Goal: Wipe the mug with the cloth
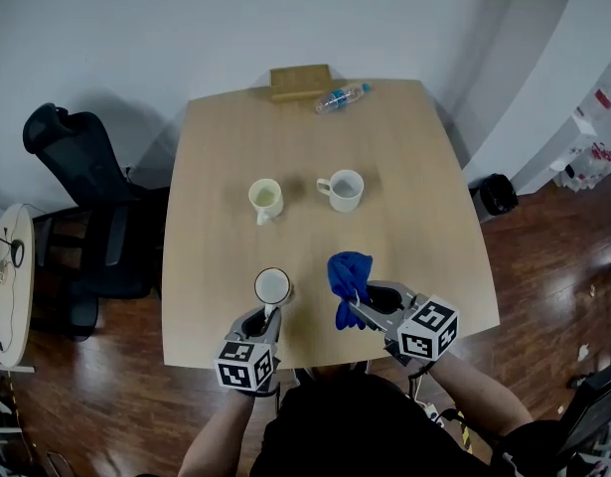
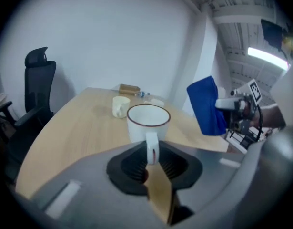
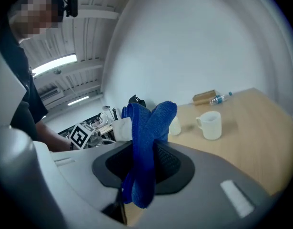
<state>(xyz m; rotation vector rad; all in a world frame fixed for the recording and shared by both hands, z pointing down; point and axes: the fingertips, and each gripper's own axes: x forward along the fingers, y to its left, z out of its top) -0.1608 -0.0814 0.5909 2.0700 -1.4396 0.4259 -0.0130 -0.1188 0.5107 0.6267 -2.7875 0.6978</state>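
Observation:
My left gripper (image 1: 265, 318) is shut on the handle of a white mug with a dark rim (image 1: 272, 286), held above the table's near edge. In the left gripper view the mug (image 2: 148, 122) stands upright just past the jaws, with its handle (image 2: 151, 149) clamped between them. My right gripper (image 1: 357, 304) is shut on a blue cloth (image 1: 350, 274), which bunches up out of the jaws (image 3: 148, 142). The cloth (image 2: 207, 106) hangs to the right of the mug, apart from it. The held mug (image 3: 121, 128) shows partly behind the cloth in the right gripper view.
A cream mug (image 1: 266, 199) and a white mug (image 1: 343, 190) stand mid-table. A wooden block (image 1: 300, 81) and a lying plastic bottle (image 1: 340, 98) are at the far edge. A black office chair (image 1: 81, 207) and a small round side table (image 1: 9, 286) stand to the left.

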